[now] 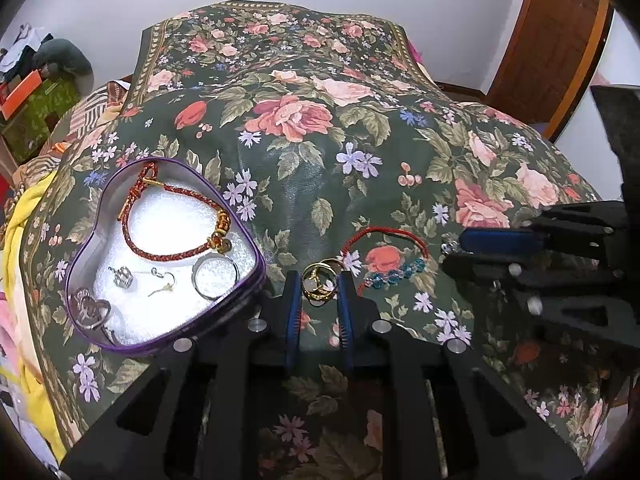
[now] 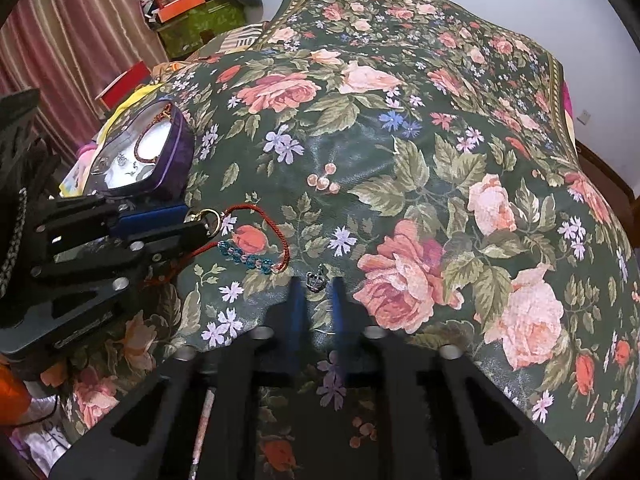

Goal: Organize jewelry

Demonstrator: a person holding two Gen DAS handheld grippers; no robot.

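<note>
With several pieces already in the heart tin (image 1: 86,236), we clamp the gold rings (image 1: 318,282) in our left gripper (image 1: 319,286) and the crown charm (image 2: 315,281) in our right gripper (image 2: 316,286), leaving the beaded bracelet (image 1: 394,270).

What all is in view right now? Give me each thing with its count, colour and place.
Heart-shaped tin: one, purple rim, white lining, left on the cloth.
Braided bracelet: one, red and gold, in the tin.
Silver ring: one, in the tin.
Crown charm: one, silver, in the tin.
Earring hooks: two, pale metal, in the tin.
Heart ring: one, silver, on the tin's near rim.
Gold rings: a small cluster between the left gripper's fingers.
Cord bracelet: one, red with teal beads, on the cloth.
Second crown charm: one, silver, at the right gripper's tips.
Floral cloth: one, dark green.
</note>
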